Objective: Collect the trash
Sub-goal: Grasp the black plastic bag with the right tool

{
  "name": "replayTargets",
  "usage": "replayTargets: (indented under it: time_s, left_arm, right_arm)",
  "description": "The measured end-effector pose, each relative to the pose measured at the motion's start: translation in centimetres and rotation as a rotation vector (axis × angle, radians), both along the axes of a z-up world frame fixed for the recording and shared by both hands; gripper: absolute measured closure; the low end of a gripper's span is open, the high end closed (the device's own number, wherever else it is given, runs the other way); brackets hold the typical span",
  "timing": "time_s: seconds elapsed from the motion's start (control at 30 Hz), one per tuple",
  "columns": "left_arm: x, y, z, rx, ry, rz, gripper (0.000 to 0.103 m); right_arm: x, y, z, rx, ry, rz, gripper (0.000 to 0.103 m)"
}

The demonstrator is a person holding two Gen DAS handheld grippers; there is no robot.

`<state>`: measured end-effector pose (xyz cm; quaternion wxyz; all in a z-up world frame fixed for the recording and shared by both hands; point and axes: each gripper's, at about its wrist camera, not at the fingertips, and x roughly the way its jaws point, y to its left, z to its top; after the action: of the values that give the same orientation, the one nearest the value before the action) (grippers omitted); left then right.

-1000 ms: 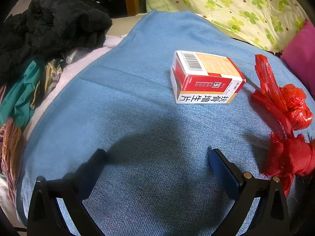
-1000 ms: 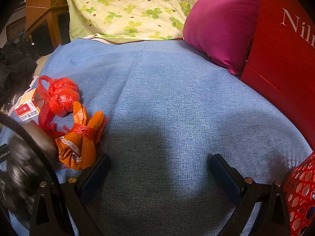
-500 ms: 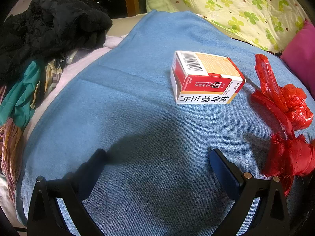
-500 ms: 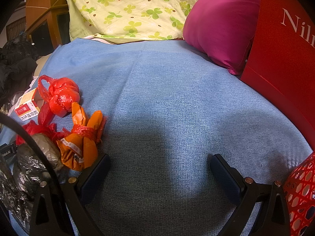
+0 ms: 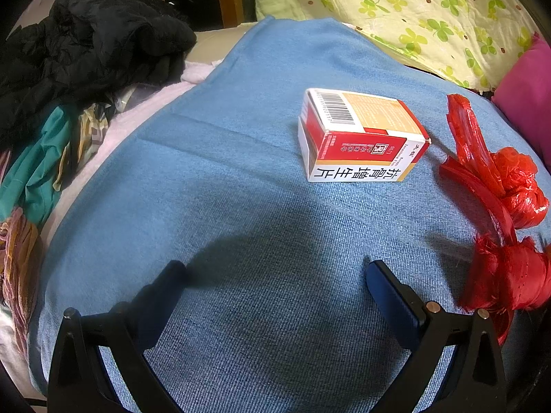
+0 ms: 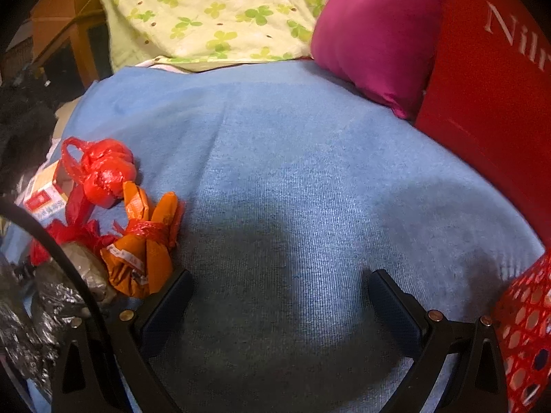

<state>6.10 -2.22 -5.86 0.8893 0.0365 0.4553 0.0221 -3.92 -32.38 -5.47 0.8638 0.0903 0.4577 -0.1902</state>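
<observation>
Hovering both tools low over the blue blanket point(image 5: 213, 206) on the bed; nothing is held. Left hand-held gripper point(image 5: 275, 272): fingers spread wide, empty. Right hand-held gripper point(image 6: 280, 280): fingers likewise apart, empty.

Trash sits toward the blanket's left edge as the right view shows it: a red-and-white carton point(image 5: 361, 141) lying flat, a knotted red bag point(image 5: 509, 189) just beside it, and an orange wrapper bundle point(image 6: 144, 241) tied with red plastic, nearly touching the right tool's left finger. A red mesh basket point(image 6: 523, 330) stands at the near right corner, probably the bin.

My judgement: the carton is the left tool's pick. I'd advance straight ahead, line the fingers across its short sides, and close on the rigid faces, not the flap end. The soft blanket gives, so press down only lightly or the box may tip. Bags are better pinched at the knot.
</observation>
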Motion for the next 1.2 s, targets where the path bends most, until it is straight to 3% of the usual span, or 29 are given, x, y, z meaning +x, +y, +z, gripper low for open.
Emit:
replayTargets:
  time_s: [0.17,0.33,0.5,0.63,0.7,0.83,0.97,1.2]
  left_arm:
    - [0.3,0.1,0.0,-0.003,0.014,-0.001,0.0]
    - [0.3,0.2,0.0,-0.007,0.023,-0.007,0.0]
    - [0.3,0.3,0.1,-0.013,0.026,-0.015,0.0]
    - [0.1,0.3,0.5,-0.01,0.016,-0.027,0.0]
    - [-0.2,0.3,1.2,0.007,-0.019,-0.031,0.0]
    - [-1.6,0.1,3.2,0.058,-0.118,-0.05,0.0]
    - [-2.7,1.1,4.2,0.037,-0.138,-0.041,0.0]
    - [-3.3,1.2,5.3,0.056,-0.202,-0.047,0.0]
  right_arm:
    - [0.2,0.5,0.1,-0.011,0.05,-0.032,0.0]
    - [0.9,-0.1,0.7,0.039,0.107,-0.034,0.0]
    - [0.0,1.2,4.2,-0.019,-0.013,-0.002,0.0]
    - [-1.2,3.0,7.1,0.045,-0.123,0.076,0.0]
    - [-1.5,4.5,7.8,0.069,-0.133,0.129,0.0]
    - [-2.4,8.1,7.6,0.082,-0.092,0.243,0.0]
    - [-2.5,10.3,6.6,0.079,-0.052,0.323,0.0]
    - [-1.0,9.9,4.4,0.157,-0.006,0.244,0.004]
